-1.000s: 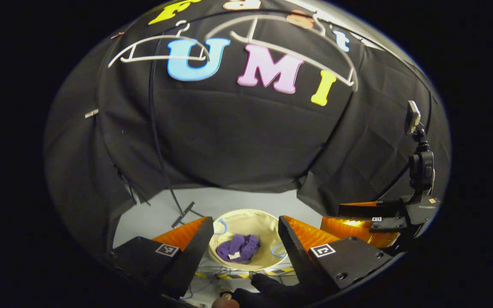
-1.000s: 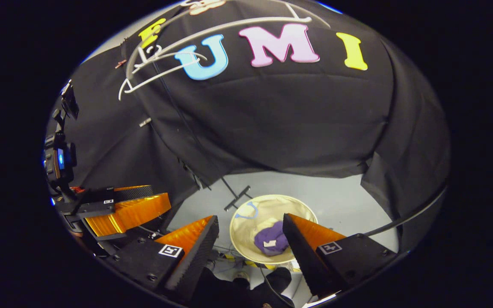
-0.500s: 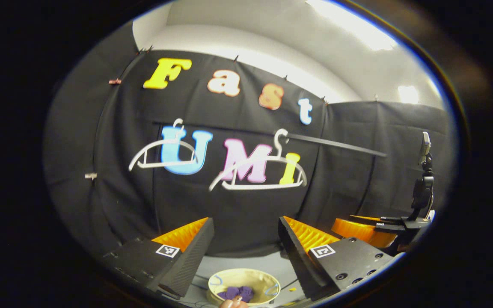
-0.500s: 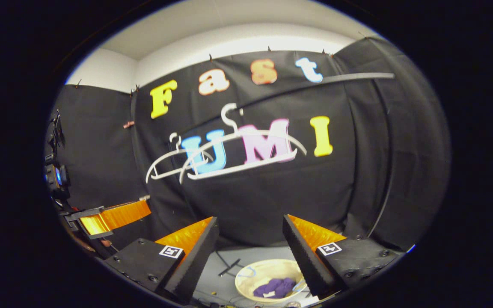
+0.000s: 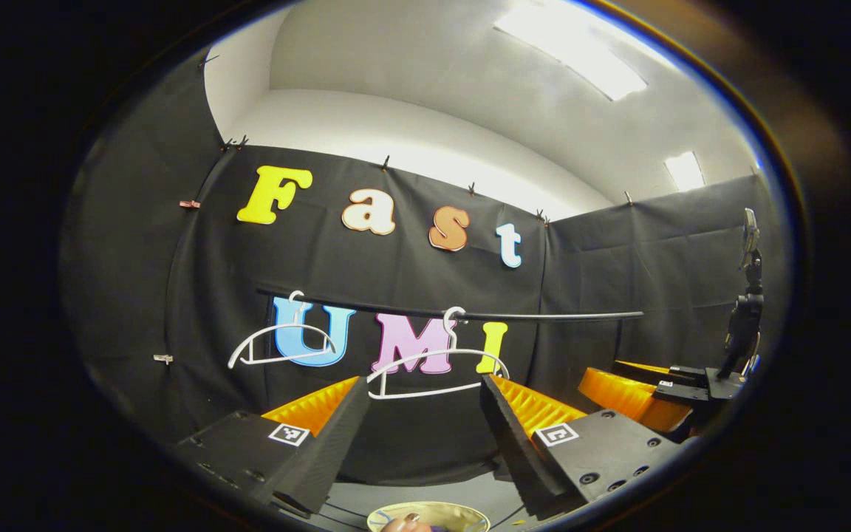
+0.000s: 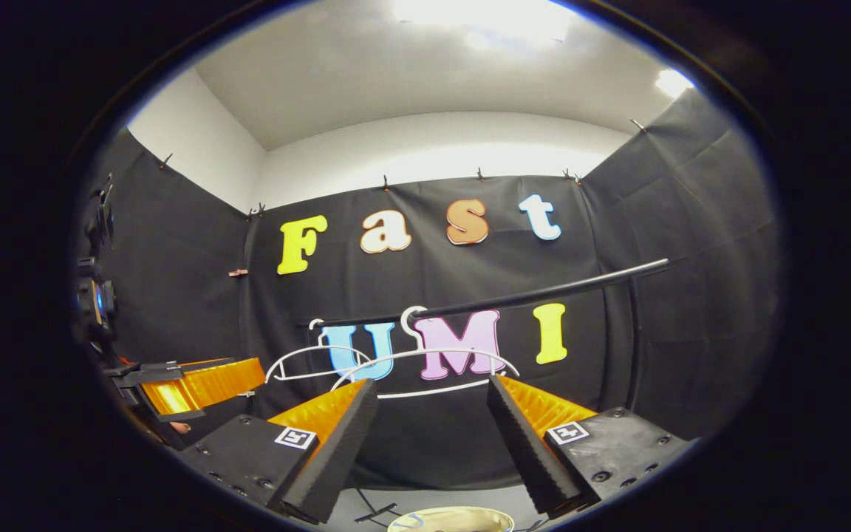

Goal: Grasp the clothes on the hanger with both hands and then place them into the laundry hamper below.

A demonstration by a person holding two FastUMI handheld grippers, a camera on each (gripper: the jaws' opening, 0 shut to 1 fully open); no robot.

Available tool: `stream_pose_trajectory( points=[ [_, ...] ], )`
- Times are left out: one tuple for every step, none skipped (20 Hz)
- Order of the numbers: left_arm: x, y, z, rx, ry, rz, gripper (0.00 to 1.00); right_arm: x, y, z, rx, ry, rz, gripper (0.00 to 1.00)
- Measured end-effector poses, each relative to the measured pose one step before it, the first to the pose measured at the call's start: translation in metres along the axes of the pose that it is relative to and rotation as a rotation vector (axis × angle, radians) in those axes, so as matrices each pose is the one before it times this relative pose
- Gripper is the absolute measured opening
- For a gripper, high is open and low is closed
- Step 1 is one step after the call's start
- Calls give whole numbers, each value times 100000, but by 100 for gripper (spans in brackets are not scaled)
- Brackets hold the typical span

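Laundry hamper [image 5: 462, 511] low between released left gripper [image 5: 422, 414] fingers, bare hangers [image 5: 436, 373] ahead; right gripper [image 6: 433, 417] likewise released.

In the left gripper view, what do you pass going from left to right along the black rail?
Left white hanger → right white hanger → the right gripper, off past the rail's end.

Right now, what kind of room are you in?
Probably a small recording booth for laundry practice: black cloth walls, a rail holding two bare white hangers, and a laundry hamper on the floor below.
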State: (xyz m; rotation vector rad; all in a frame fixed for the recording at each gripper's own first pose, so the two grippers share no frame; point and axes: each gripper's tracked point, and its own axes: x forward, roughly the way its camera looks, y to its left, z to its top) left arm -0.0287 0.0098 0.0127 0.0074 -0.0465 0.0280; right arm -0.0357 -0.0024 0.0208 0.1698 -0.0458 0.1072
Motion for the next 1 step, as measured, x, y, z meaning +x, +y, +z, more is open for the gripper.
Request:
stream_pose_trajectory(
  points=[
    [16,76,62,166,-184,2021,95,234,344,-129,489,349,2126,100]
  ],
)
